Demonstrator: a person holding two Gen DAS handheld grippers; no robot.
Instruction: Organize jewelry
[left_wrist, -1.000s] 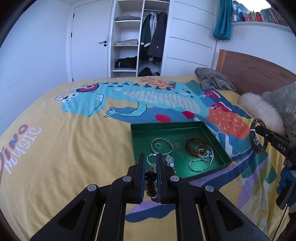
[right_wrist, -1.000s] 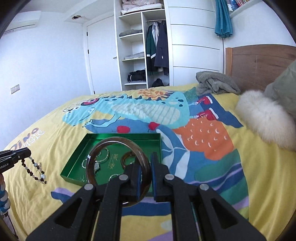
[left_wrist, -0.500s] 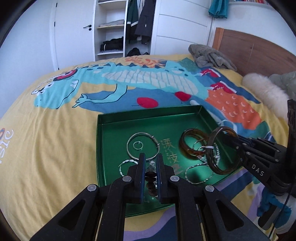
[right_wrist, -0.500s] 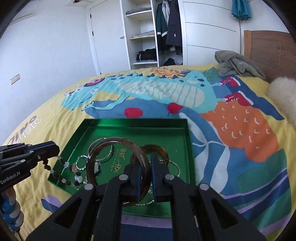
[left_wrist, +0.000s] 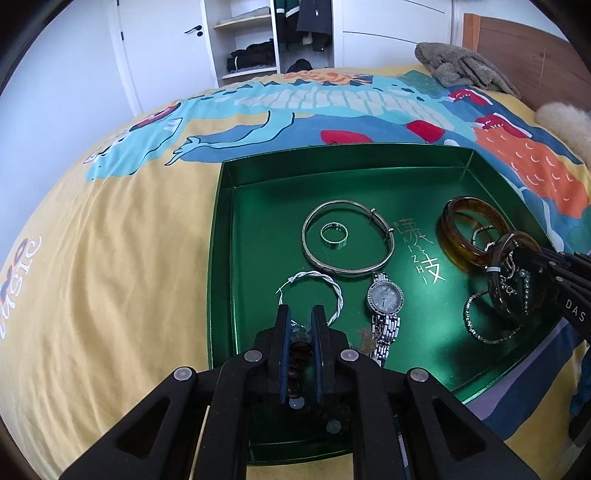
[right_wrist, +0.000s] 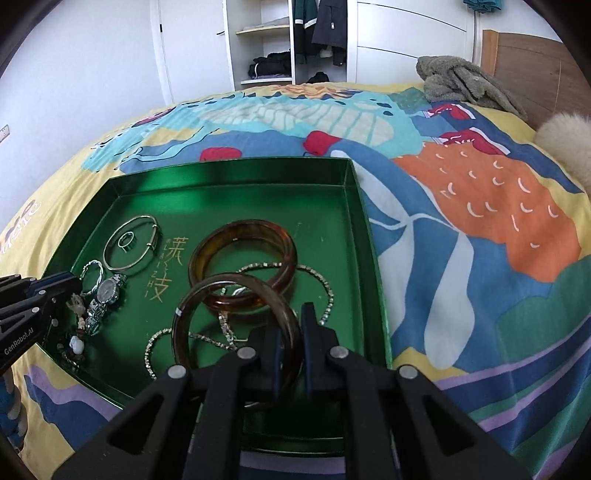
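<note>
Over the green tray (left_wrist: 221, 229), both hand-held grippers pinch jewelry: left (left_wrist: 298, 332) the beaded bracelet (right_wrist: 75, 343) at seven o'clock, right (right_wrist: 291, 332) the dark bangle (right_wrist: 207, 291) at five; next, release gently.

A bed (left_wrist: 110, 258) is seen covered by a yellow duvet printed with a big blue dinosaur (right_wrist: 295, 114). A wooden headboard (right_wrist: 535, 70) is set at the far right, with a grey blanket (right_wrist: 465, 85) bunched up by it and a fluffy cream cushion (left_wrist: 565, 122) nearby. White walls, a white door (left_wrist: 162, 48) and an open wardrobe (right_wrist: 291, 40) with hung jackets and folded clothes are lit by soft daylight.
</note>
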